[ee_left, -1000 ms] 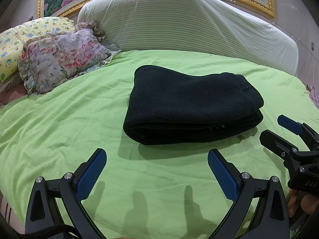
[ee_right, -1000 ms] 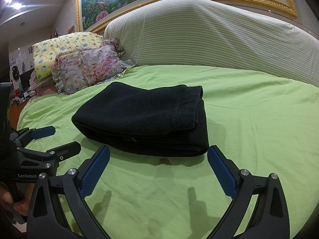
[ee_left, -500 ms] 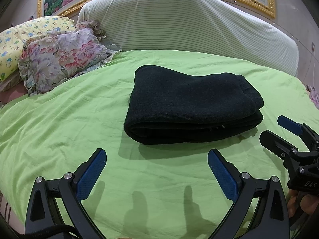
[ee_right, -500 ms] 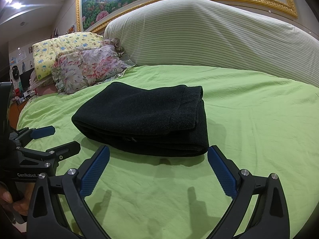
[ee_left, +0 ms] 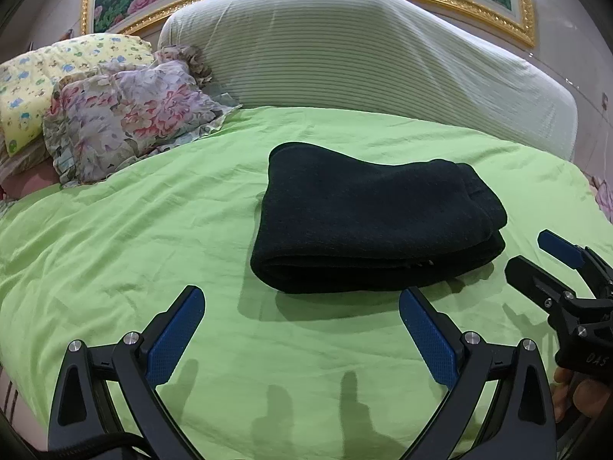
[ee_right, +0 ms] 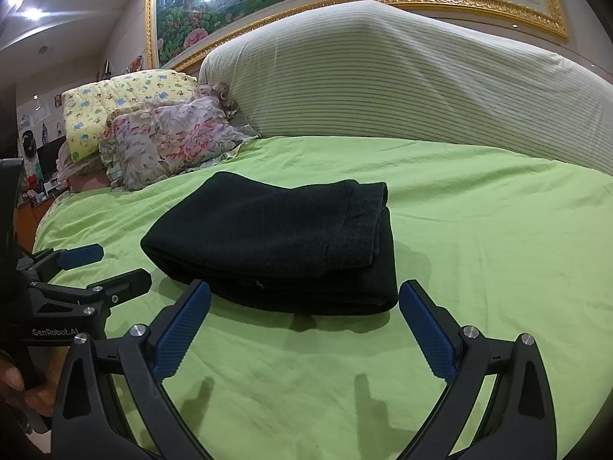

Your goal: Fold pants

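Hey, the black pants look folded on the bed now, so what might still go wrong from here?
1. The black pants lie as a thick stack on a soft, wrinkled green sheet; the top layer, loose at the right end, may slide or spring open.
2. The left gripper and right gripper hover open near the front edge; a careless move could snag it and undo the fold.

Straight ahead of both tools, the folded black pants (ee_left: 375, 226) look like thick, matt, fuzzy knit cloth. Beneath them the lime-green bedsheet (ee_left: 134, 253) reads as smooth, lightly creased cotton-like fabric. Each matt black plastic left gripper (ee_left: 300, 329) and right gripper (ee_right: 304, 324) carries dimpled blue rubbery pads (ee_right: 431, 335) and shiny metal screws. Far ahead, the ribbed pale striped headboard cover (ee_right: 383, 76) looks soft.
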Available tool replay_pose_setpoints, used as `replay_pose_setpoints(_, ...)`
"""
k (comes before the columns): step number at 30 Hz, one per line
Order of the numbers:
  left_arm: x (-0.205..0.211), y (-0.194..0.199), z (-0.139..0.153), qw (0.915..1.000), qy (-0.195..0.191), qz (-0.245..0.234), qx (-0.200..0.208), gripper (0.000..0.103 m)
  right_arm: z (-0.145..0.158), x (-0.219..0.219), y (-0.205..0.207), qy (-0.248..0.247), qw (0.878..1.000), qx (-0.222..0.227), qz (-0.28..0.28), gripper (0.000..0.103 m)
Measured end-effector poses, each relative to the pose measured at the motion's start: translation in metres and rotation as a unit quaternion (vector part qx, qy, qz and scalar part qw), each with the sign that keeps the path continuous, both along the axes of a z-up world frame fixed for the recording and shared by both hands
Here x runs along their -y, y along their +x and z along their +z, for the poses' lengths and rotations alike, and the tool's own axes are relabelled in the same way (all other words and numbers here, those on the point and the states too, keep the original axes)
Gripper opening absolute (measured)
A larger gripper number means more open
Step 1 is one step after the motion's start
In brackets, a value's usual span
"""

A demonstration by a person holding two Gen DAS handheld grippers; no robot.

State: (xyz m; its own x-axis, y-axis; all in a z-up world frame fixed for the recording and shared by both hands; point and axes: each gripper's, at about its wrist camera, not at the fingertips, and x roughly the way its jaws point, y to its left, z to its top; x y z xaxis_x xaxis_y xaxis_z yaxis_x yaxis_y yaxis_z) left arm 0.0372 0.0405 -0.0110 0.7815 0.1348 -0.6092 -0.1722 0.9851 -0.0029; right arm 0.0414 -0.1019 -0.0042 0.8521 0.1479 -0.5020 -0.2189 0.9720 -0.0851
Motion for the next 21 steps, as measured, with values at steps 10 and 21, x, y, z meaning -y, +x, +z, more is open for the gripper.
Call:
replay_pose_setpoints(10, -0.001, 0.007, 0.003, 0.9999, -0.005, -0.001, -0.012, 0.102, 0.01, 0.005, 0.008, 0.013, 1.0, 0.0, -0.004, 0.099)
replay_pose_setpoints(21, 0.004, 0.012, 0.007, 0.9997, -0.003, -0.006, -0.022, 0.102, 0.012, 0.005, 0.011, 0.021, 1.0, -0.005, -0.005, 0.1)
